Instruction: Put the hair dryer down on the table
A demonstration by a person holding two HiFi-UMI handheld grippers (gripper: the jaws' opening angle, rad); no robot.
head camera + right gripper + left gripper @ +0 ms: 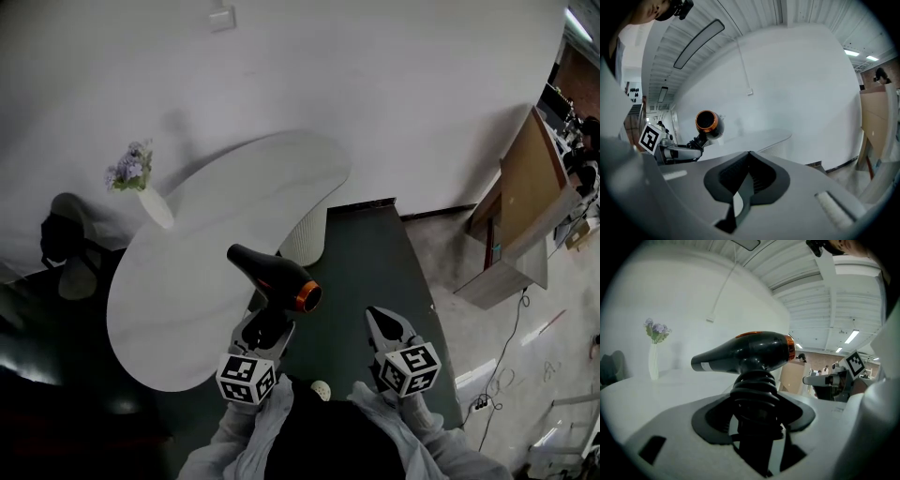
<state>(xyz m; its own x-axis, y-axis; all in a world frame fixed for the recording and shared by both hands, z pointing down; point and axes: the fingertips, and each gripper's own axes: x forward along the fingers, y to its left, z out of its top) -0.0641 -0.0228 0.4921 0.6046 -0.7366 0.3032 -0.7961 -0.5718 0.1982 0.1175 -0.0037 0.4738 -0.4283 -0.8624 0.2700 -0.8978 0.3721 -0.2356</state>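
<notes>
The left claw (267, 325) is clamped on the ribbed black handle of the hair dryer (274, 277), its jaws set apart by the handle's width. The dryer stands up out of the jaws, handle down and body lying roughly level above them. It is glossy black, with a fat rear end ringed in bright orange turned towards the right claw. The body tapers to a narrow nozzle pointing away to the claw's left. Ahead of the claw and lower lies the curved white table (178, 291); the dryer is held clear of it. A white vase of lilac flowers (141, 185) stands at the table's far-left edge. The right claw (385, 324), alongside, is closed and empty.
</notes>
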